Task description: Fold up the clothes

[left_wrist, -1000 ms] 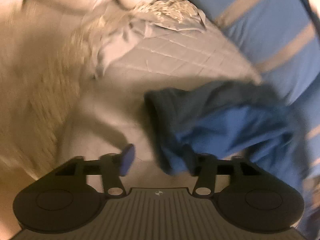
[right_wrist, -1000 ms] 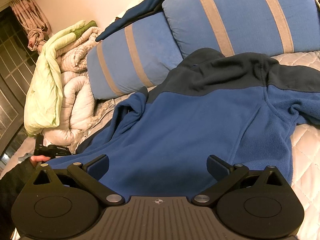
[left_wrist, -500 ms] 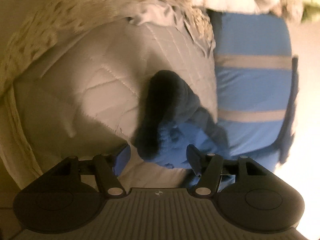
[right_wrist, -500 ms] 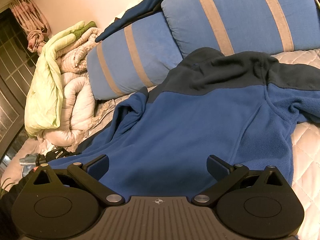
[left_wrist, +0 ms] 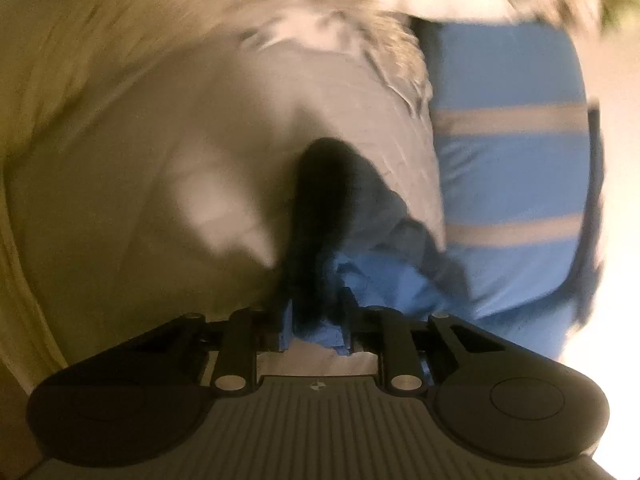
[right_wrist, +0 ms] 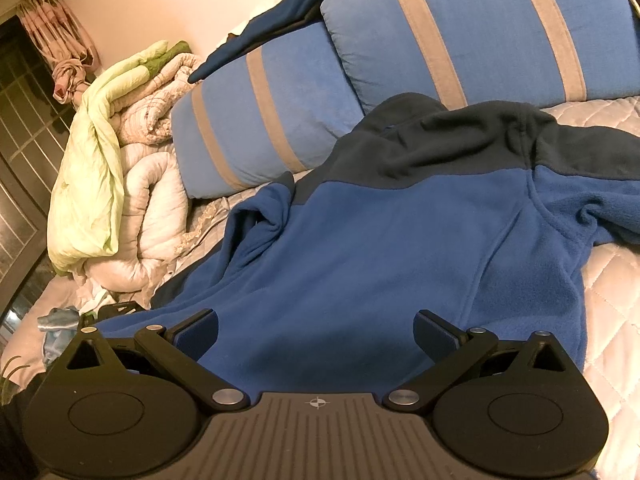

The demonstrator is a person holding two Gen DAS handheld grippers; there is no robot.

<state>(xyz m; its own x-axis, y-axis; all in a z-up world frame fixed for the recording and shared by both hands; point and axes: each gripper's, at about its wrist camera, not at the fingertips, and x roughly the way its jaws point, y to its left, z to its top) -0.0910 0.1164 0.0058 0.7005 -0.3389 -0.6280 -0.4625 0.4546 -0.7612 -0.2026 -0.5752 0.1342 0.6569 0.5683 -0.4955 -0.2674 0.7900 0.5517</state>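
Left tool first: its jaws are drawn close together and pinch a bunched fold of the blue fleece jacket, near the dark cuff end of a sleeve that runs away from the fingers over the pale quilted bedspread. That view is blurred, so I cannot make out the fabric's edge clearly. To the right of the sleeve lies a blue pillow with tan stripes, and a lacy trim crosses the bed above it. My right tool hovers with its jaws spread wide and holds nothing — the blue pads sit just above the jacket's lower body. From this side, going left to right, I see a dark window grille and a knotted pink curtain, then a pile of bedding with a light green quilt draped over cream comforters. Next come two blue striped pillows leaning against the wall, with a dark navy garment lying on top of the nearer one. The jacket is spread flat on the bed in front of the pillows — blue body, dark navy yoke and collar, one sleeve creased at the left, the other trailing off to the right over the quilted bedspread.
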